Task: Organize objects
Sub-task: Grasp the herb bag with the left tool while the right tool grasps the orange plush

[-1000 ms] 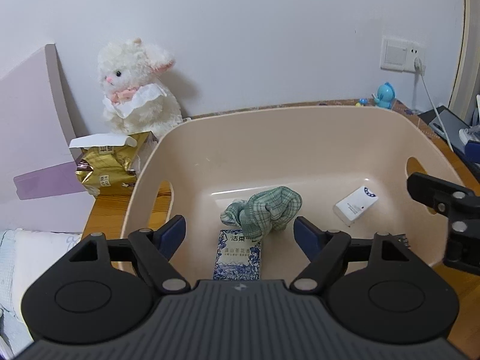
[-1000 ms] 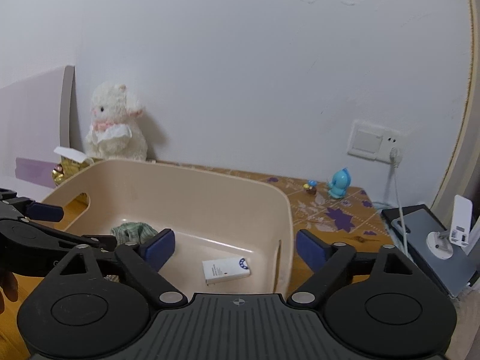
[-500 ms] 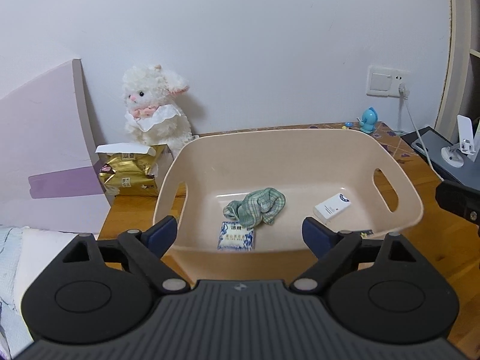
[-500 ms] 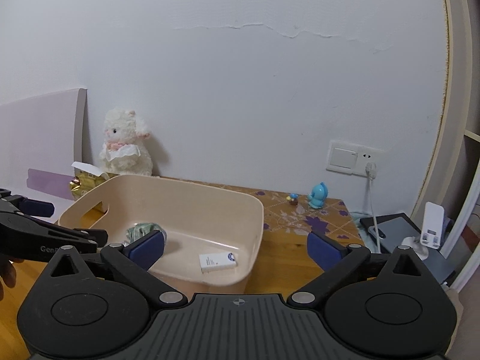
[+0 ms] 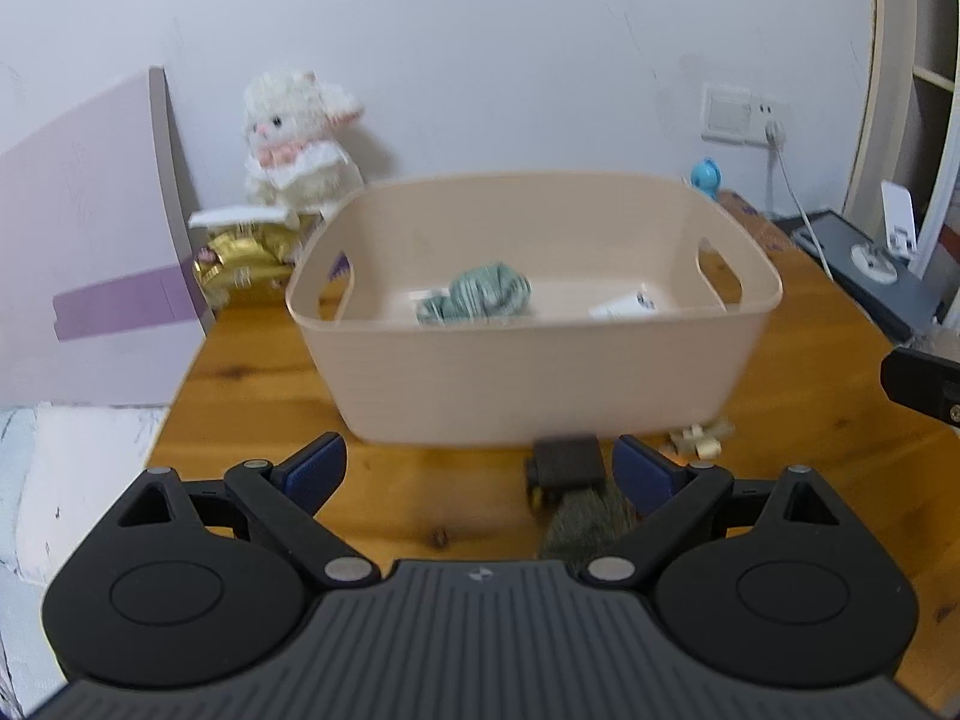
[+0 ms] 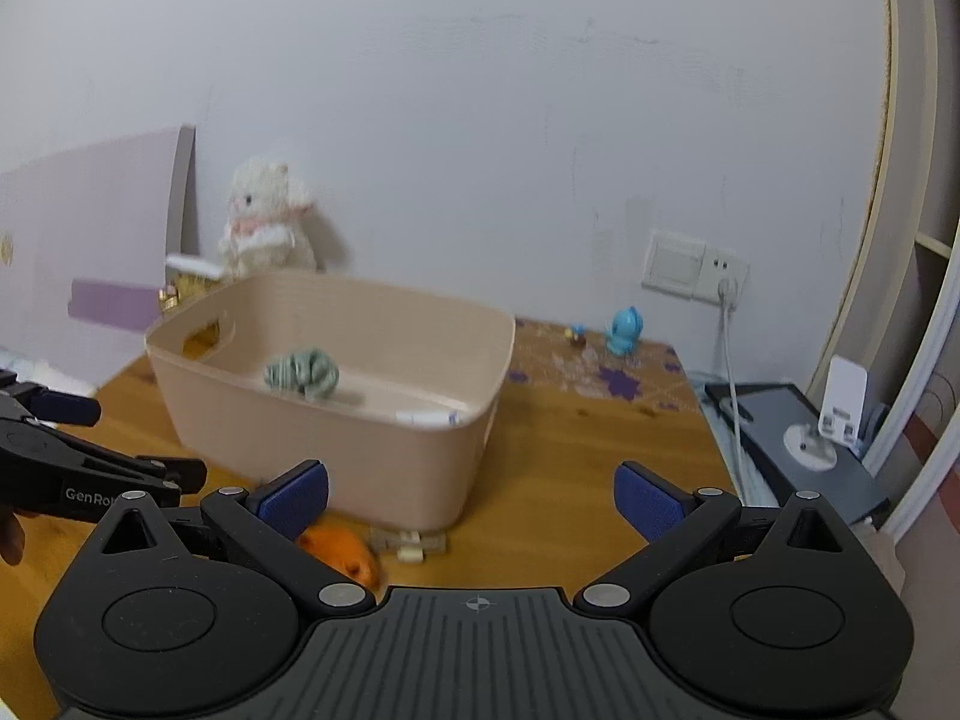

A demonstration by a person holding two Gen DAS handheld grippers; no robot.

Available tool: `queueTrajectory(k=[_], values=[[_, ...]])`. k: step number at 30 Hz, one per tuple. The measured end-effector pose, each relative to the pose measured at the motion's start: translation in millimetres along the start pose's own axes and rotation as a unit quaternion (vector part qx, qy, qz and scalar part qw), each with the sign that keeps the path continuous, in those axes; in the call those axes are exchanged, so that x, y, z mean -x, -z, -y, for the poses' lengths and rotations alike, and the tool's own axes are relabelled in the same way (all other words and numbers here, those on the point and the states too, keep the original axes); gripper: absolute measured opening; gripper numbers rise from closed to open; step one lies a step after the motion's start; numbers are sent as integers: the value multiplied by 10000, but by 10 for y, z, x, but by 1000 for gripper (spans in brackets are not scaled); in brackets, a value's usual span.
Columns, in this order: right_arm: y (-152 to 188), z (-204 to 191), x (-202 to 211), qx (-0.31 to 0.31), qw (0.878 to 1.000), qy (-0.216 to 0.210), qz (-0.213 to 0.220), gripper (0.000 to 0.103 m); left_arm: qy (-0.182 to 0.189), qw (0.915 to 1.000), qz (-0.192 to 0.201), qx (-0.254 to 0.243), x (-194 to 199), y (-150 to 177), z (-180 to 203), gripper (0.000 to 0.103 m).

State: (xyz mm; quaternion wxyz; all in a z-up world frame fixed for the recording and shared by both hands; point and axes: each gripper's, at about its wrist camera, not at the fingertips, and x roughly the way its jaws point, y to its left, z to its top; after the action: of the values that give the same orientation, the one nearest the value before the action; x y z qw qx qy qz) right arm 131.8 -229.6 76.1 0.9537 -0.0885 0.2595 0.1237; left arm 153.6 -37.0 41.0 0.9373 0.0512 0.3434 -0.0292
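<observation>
A beige plastic bin (image 5: 540, 372) (image 6: 336, 420) stands on the wooden table (image 5: 252, 372). Inside it lie a crumpled green checked cloth (image 5: 480, 294) (image 6: 303, 373) and a white box (image 5: 624, 306) (image 6: 429, 417). In front of the bin lie a dark block with a grey fuzzy part (image 5: 570, 480), a small pale wooden piece (image 5: 699, 441) (image 6: 411, 542) and an orange object (image 6: 345, 555). My left gripper (image 5: 480, 471) is open, low over the table before the bin. My right gripper (image 6: 471, 498) is open too, right of it, nothing between its fingers.
A white plush lamb (image 5: 297, 138) and a gold packet (image 5: 240, 255) sit behind the bin at the left, beside a lilac board (image 5: 90, 228). A blue figurine (image 6: 624, 330), a wall socket with a cable (image 6: 726, 294) and a dark device (image 6: 792, 438) are at the right.
Both grippers have pulled back and down from above the bin, so its front wall and the items on the table before it have come into view. Both stay open.
</observation>
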Motion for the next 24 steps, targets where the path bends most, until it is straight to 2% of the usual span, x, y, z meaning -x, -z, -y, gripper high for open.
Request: queueTrajectory(k=[13,18,24], values=[[493,8,-377,161,9967,-19,-801,103,146,9974,-704,32,-331,449,131,96],[602,-31,-560,224,9943,-72,-1037,103,247,9951,-957,37,-531,514,182,96],[669,-55,-765,261,9928,-188,-1158,103,408,9934,-1068,93,-738,533,202,96]])
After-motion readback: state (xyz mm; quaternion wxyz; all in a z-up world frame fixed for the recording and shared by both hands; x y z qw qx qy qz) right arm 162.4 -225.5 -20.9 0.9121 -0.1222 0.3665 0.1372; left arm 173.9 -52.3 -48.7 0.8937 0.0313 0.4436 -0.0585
